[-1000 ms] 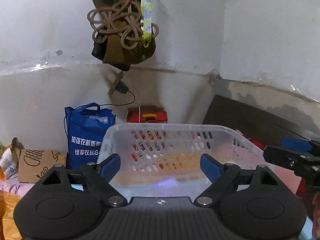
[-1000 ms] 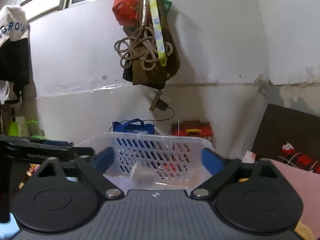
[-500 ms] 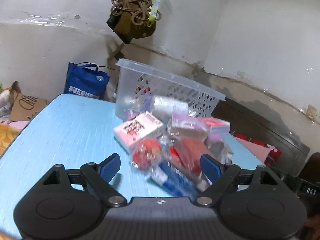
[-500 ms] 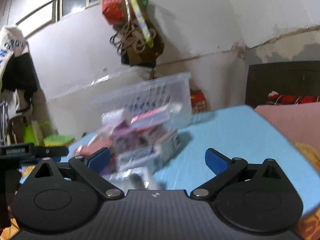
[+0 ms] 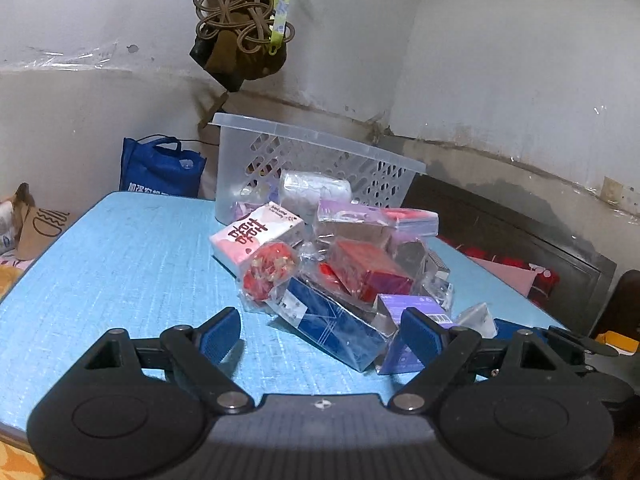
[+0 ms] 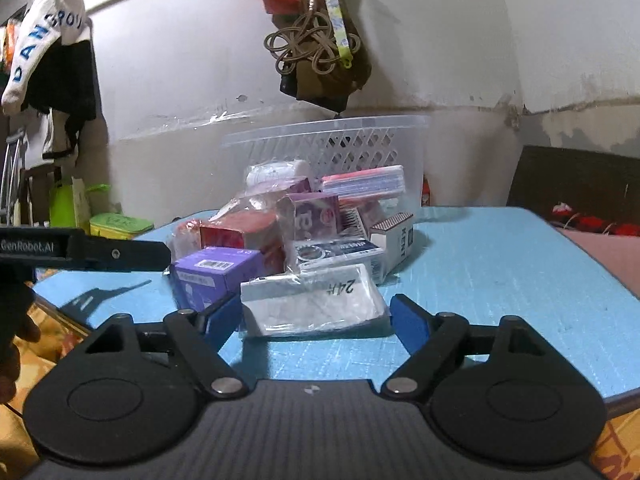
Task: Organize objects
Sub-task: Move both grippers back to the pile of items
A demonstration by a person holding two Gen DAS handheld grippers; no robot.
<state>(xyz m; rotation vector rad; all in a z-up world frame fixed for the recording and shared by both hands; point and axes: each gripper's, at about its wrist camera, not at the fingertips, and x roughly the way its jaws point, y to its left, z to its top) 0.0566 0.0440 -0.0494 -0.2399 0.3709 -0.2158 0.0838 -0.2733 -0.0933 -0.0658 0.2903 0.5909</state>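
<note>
A pile of small packaged boxes lies on the blue table (image 5: 120,264), in front of a clear plastic basket (image 5: 320,152) standing at the table's far side. The pile holds a pink-white box (image 5: 256,236), a red box (image 5: 368,272), a dark blue box (image 5: 332,324) and a purple box (image 6: 212,276). My left gripper (image 5: 320,336) is open and empty, just short of the dark blue box. My right gripper (image 6: 316,320) is open, its fingers either side of a white wrapped packet (image 6: 316,304) marked 24. The basket also shows in the right wrist view (image 6: 332,140).
A blue shopping bag (image 5: 160,168) and a cardboard box (image 5: 40,228) stand beyond the table's left edge. A bundle of cord and bags (image 5: 244,24) hangs on the wall above the basket. A dark headboard (image 5: 512,236) and pink bedding (image 6: 612,248) lie to the right.
Both grippers have pulled back and tilted down from the basket. The packages now lie heaped on the table in front of it. Both grippers stay open.
</note>
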